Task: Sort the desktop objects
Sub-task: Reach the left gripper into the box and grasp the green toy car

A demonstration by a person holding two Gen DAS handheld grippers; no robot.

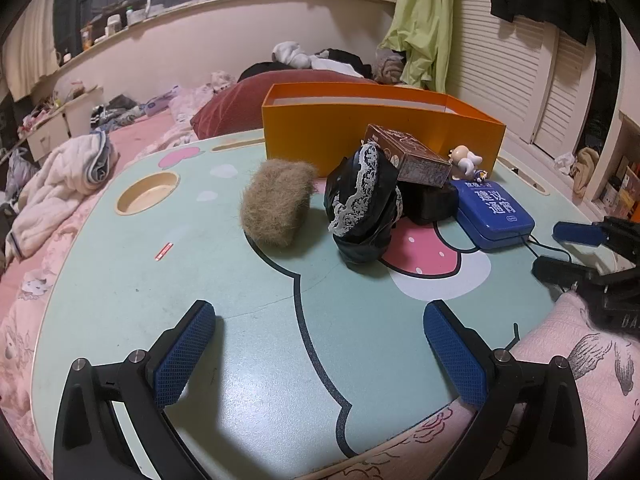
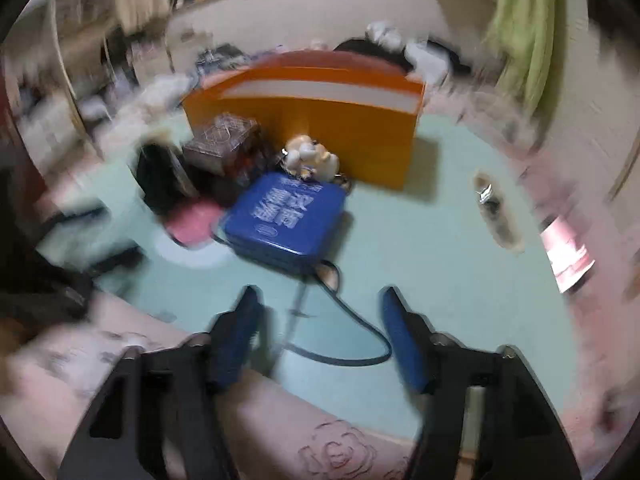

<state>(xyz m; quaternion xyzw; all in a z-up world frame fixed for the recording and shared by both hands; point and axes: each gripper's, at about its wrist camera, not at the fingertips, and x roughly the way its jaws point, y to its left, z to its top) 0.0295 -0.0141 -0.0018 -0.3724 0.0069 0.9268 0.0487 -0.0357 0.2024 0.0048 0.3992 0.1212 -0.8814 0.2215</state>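
Six loose items remain on the mint-green lap table (image 1: 120, 280); none is visibly inside the orange box (image 1: 360, 132) at its far side, though the box floor is hidden from both views. Sorting therefore appears barely begun.

In descending size: the orange box stands open-topped and upright. A blue tin (image 2: 286, 216) lies flat just in front of it, with a dark cord (image 2: 352, 332) trailing toward the near edge. A black lace-trimmed garment (image 1: 362, 204) sits bunched at centre, touching a brown carton (image 1: 412, 158) that leans tilted on top of it and on a black block (image 1: 432, 200). A tan fuzzy pad (image 1: 276, 204) lies apart to the left. A small cream figurine (image 2: 308, 156) rests at the tin's far edge, against the box.

Left gripper (image 1: 320, 356): fingers wide apart, nothing between them, hovering over bare tabletop. Right gripper (image 2: 320, 336): view heavily blurred; fingers apart, empty, pointed toward the blue tin, the cord lying beneath the gap.
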